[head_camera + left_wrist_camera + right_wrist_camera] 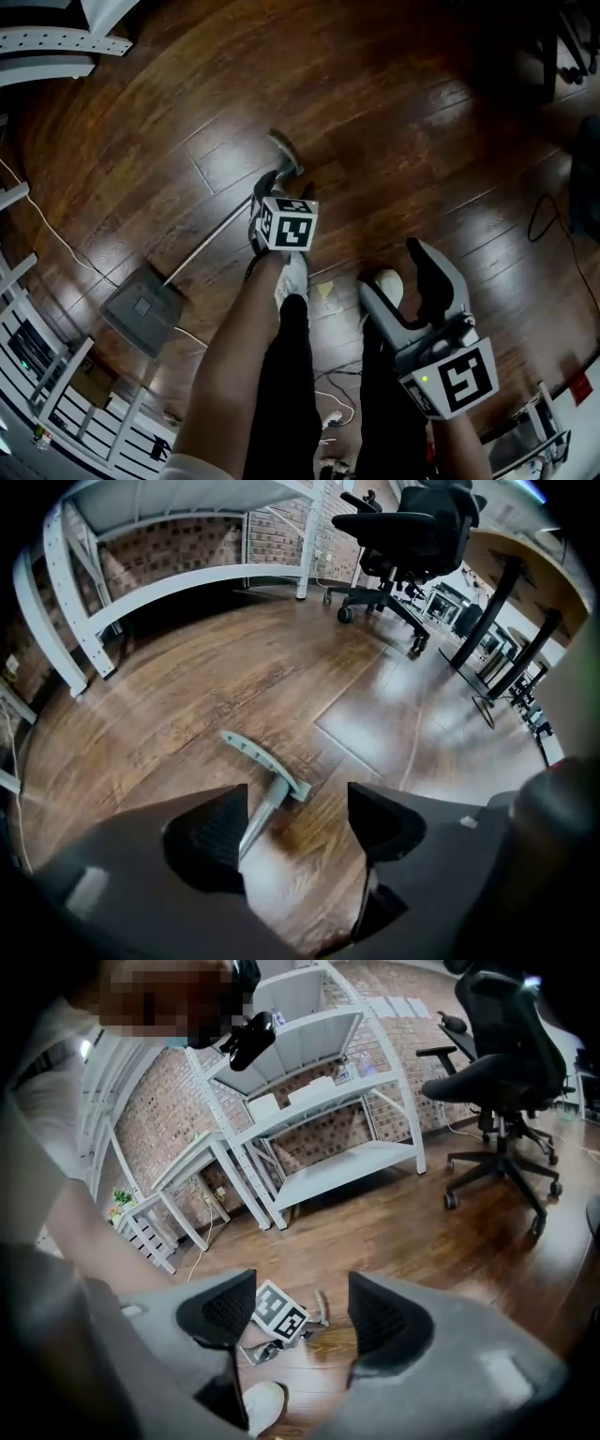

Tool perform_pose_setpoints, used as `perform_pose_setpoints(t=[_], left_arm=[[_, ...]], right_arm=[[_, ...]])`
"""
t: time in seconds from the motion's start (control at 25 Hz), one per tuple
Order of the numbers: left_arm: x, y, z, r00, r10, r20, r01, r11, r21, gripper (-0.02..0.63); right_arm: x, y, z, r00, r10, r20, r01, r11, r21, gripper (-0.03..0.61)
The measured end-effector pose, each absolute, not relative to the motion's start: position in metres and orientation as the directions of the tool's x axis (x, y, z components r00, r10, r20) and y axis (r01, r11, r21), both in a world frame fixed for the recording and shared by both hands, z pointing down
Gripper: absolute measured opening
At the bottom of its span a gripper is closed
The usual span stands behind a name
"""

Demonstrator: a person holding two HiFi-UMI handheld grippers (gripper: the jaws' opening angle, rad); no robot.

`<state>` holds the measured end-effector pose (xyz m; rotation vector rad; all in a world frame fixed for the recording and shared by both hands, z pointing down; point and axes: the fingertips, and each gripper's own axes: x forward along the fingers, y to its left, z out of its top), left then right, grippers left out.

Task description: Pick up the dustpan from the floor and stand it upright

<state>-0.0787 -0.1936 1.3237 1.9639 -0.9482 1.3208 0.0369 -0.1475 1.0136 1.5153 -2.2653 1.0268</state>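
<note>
Floor: dark, glossy brown wooden floor (pixel 394 112) fills the head view, its planks streaked with pale reflected light.
Background: white metal shelving (pixel 319 1101) stands against a red brick wall (pixel 159 1119) in the right gripper view, with a black office chair (pixel 506 1082) on castors at the upper right.
Dustpan: grey long-handled dustpan (pixel 141 305) lies flat on the floor. Its pan is at the lower left of the head view, and its thin metal shaft slants up and right to a grey T-shaped grip (pixel 267 761) near the centre.
Left gripper: dark grey left gripper (pixel 279 192) with a black-and-white marker cube sits at the centre of the head view, over the grip end of the shaft. Its jaws stand wide apart – the shaft shows in the gap, close to the left-hand jaw, and no pad presses on it.
Right gripper: light grey right gripper (pixel 398 272) is at the lower right of the head view, its jaws apart and holding nothing – only floor and the other gripper's cube show through the gap.
Person: legs in black trousers at the bottom centre, with a white shoe (pixel 292 281) beside the shaft.
Cable: thin white cable (pixel 47 225) trails along the left edge.
</note>
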Motion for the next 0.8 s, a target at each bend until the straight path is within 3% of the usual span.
perform_pose_setpoints(t=[0.2, 0.28, 0.4, 0.6, 0.8], left_arm=[[-0.074, -0.224, 1.372, 0.229, -0.203, 0.952, -0.823, -0.563, 0.078, 0.3], [-0.07, -0.224, 1.375, 0.216, -0.165, 0.962, -0.819, -0.567, 0.087, 0.245], [-0.064, -0.22, 1.362, 0.215, -0.124, 0.969, -0.819, -0.563, 0.11, 0.225], [-0.051, -0.231, 1.287, 0.296, -0.167, 0.94, -0.811, -0.563, 0.156, 0.221], [-0.029, -0.225, 1.151, 0.473, -0.217, 0.854, -0.758, -0.595, 0.268, 0.219]], right_arm=[[0.038, -0.15, 1.041, -0.448, -0.706, 0.549, -0.876, 0.225, -0.426, 0.295], [0.042, -0.147, 1.041, -0.438, -0.691, 0.574, -0.884, 0.216, -0.415, 0.295], [0.058, -0.15, 1.032, -0.407, -0.69, 0.598, -0.898, 0.184, -0.4, 0.295], [0.064, -0.175, 0.978, -0.398, -0.732, 0.553, -0.899, 0.191, -0.395, 0.295], [0.042, -0.199, 0.874, -0.414, -0.758, 0.504, -0.901, 0.262, -0.346, 0.295]])
